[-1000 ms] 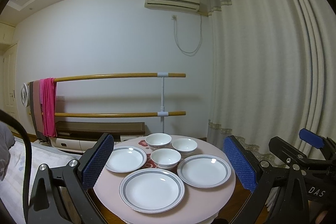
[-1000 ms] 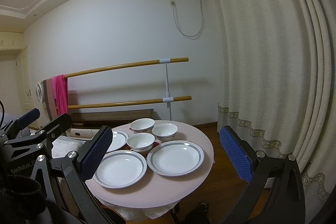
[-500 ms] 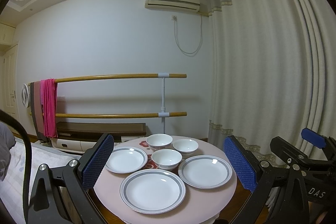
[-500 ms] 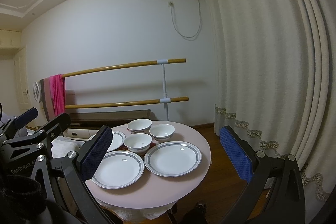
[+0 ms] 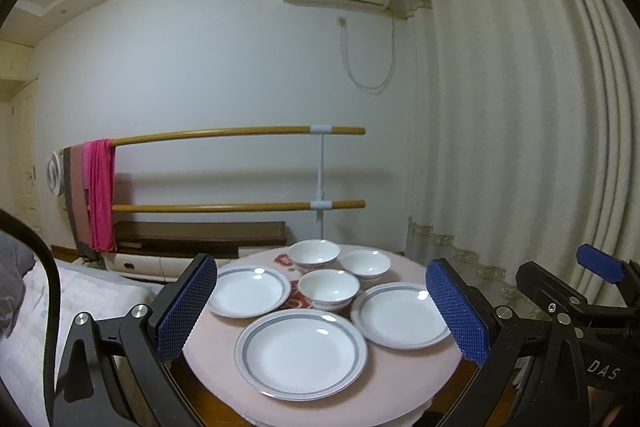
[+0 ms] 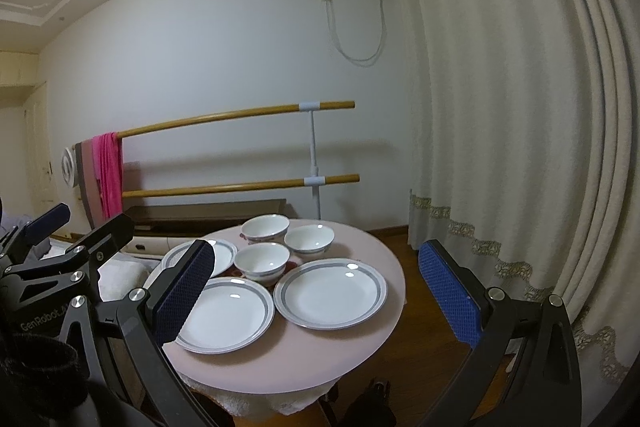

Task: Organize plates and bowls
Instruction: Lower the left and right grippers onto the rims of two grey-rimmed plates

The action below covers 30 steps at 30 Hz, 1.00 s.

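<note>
A round pink table (image 5: 392, 383) holds three white plates with grey rims and three white bowls. In the left wrist view the near plate (image 5: 300, 353), left plate (image 5: 248, 290) and right plate (image 5: 400, 315) ring the near bowl (image 5: 329, 289), with two bowls (image 5: 314, 255) (image 5: 365, 264) behind. My left gripper (image 5: 320, 311) is open and empty above the table's near side. My right gripper (image 6: 316, 291) is open and empty, with the right plate (image 6: 331, 293) and near bowl (image 6: 262, 262) between its fingers. The right gripper's body (image 5: 580, 291) shows at the left view's right edge.
A two-rail wooden barre (image 5: 240, 135) with a pink cloth (image 5: 99, 195) stands behind the table. Cream curtains (image 6: 500, 107) hang on the right. A bed with white bedding (image 5: 60, 307) lies at the left. Wooden floor (image 6: 416, 267) shows right of the table.
Both grippers have moved slightly closer to the table, so the plates and bowls look a little larger. Both grippers stay open; nothing on the table has moved.
</note>
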{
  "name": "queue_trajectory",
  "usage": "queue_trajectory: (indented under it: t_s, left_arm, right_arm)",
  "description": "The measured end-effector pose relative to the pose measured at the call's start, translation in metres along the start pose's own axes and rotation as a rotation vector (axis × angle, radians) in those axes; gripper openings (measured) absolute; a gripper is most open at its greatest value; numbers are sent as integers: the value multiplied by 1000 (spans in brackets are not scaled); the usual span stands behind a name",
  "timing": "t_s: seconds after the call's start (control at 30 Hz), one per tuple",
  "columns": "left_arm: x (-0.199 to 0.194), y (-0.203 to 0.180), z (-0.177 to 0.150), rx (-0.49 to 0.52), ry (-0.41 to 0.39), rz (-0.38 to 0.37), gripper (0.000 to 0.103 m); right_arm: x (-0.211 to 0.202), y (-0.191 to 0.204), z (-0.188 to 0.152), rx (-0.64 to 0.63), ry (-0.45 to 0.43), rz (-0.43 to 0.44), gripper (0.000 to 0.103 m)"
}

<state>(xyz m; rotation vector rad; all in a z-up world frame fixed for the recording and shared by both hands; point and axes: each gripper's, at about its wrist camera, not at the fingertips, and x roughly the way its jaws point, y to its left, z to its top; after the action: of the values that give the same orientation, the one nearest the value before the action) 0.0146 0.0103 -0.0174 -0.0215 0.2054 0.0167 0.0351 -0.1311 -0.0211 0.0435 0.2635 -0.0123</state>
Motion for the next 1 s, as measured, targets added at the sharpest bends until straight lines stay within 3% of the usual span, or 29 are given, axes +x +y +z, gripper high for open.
queue_trajectory:
  t_s: [0.5,0.7,1.0]
  left_arm:
    - [70,33,-20,-43,161,45,102]
    - [123,65,-35,-99,318,86,102]
    - [210,95,-58,-178,581,75,102]
  right_arm:
    - [73,30,-33,-16,152,71,103]
    - [118,32,-61,-2,291,103,103]
    - [177,24,-99,115,474,201,103]
